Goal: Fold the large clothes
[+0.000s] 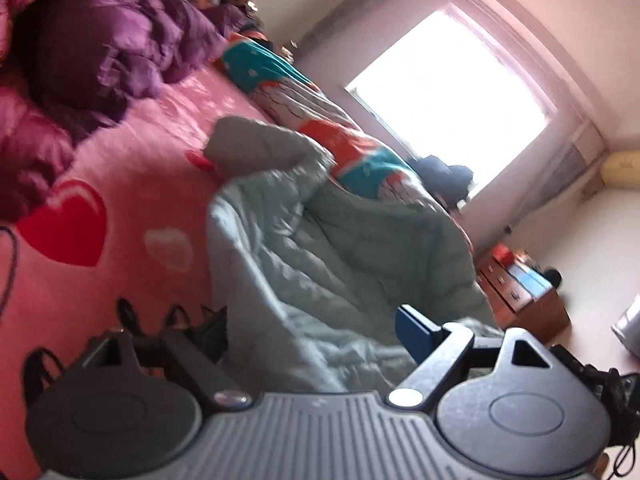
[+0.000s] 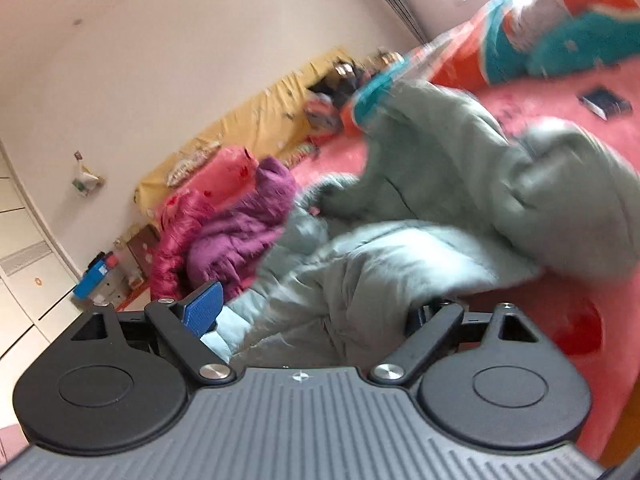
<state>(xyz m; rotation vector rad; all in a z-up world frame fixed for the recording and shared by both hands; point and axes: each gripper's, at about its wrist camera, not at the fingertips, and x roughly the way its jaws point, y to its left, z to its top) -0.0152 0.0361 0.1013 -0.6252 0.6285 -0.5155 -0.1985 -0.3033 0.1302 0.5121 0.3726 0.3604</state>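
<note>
On the pink fleecy bedspread (image 1: 132, 184), a puffy quilted grey-green jacket (image 1: 320, 248) lies crumpled.

Home bedroom, bed (image 1: 132, 184), window (image 1: 448, 100)

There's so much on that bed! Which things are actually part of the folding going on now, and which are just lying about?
Part of the job:
- pale green puffer jacket
- left tongs
- right tongs

Just lying about:
- purple jacket
- magenta jacket
- teal-and-orange quilt
- pink heart bedspread
- wooden drawer unit
</note>
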